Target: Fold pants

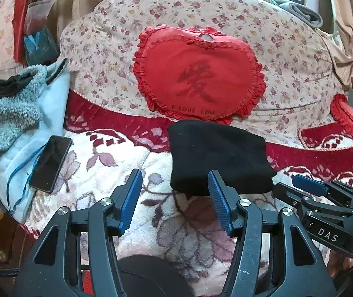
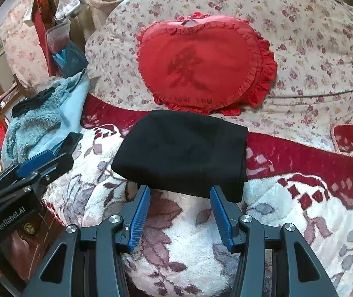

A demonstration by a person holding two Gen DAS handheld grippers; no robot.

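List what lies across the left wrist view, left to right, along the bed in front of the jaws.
Fuzzy blue-grey garment → black phone → folded black pants → right gripper, coming in from the right edge.

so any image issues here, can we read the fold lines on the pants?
Left wrist view: the black pants are a near-featureless dark mass, with strong fisheye bending at the edges. Right wrist view: the pants show only one faint seam, and the window glare at the top is blown out.
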